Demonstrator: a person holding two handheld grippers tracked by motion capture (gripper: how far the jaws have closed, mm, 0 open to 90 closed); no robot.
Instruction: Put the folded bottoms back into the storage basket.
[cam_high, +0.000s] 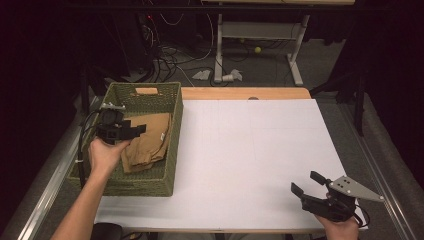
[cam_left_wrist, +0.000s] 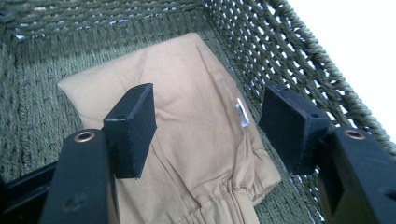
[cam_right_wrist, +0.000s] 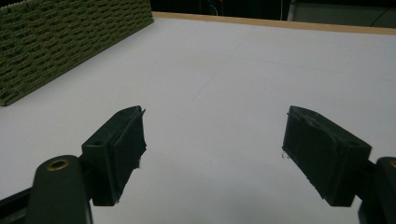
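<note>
- High view: left gripper (cam_high: 136, 130) is being held over the basket (cam_high: 172, 145); folded trousers (cam_high: 150, 142) are lying inside.
- Left gripper view: jaws are being held apart, nothing gripped, trousers (cam_left_wrist: 187, 121) below.
- Right gripper view: right gripper (cam_right_wrist: 212, 154) is being held wide open, empty, over the table (cam_right_wrist: 243, 74).

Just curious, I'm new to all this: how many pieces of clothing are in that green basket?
1: a folded tan garment lies on the floor of the green basket, below the left gripper. Anything beneath it would be hidden.

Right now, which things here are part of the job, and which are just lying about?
In the job:
- tan folded garment
- green woven basket
- left hand-held gripper, open above the garment

Lying about:
- right hand-held gripper, open and idle
- crumpled white paper on the floor
- yellow ball
</note>
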